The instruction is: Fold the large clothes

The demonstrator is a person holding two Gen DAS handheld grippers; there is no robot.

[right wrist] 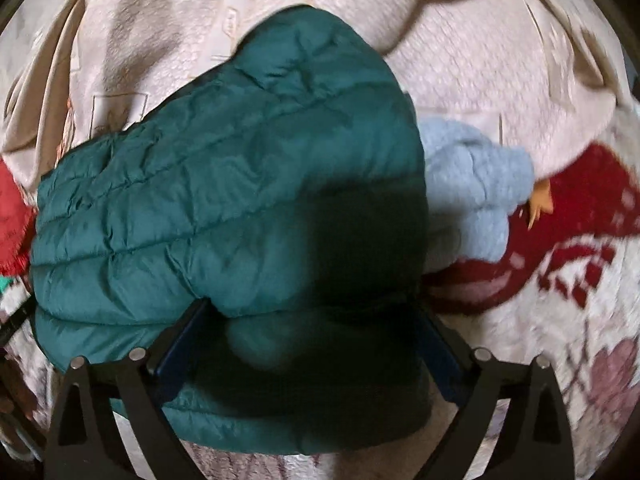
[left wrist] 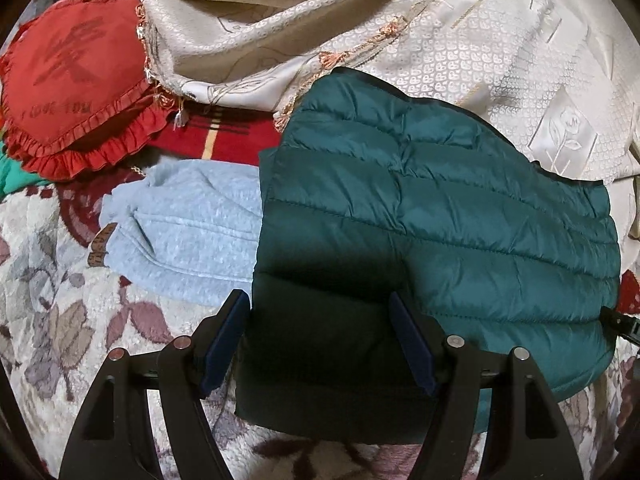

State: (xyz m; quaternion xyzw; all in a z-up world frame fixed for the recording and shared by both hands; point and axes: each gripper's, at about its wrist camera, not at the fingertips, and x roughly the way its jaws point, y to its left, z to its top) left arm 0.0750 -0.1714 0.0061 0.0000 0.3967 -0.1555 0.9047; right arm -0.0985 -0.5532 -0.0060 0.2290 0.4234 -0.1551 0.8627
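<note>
One puffy quilted teal jacket [left wrist: 420,208] — folded, glossy

The puffy jacket [left wrist: 440,208] in the middle of the frame is dark teal green with sewn lines across it. At its left lies a fuzzy light blue sweater [left wrist: 188,232] with a small brown tag. The frilly cushion [left wrist: 76,92] at the upper left is red with darker red marks. The cream bedspread [left wrist: 460,48] across the top has tiny shiny shapes and a flower. The blanket [left wrist: 52,312] at the lower left is white with pink and grey leaves.
</note>
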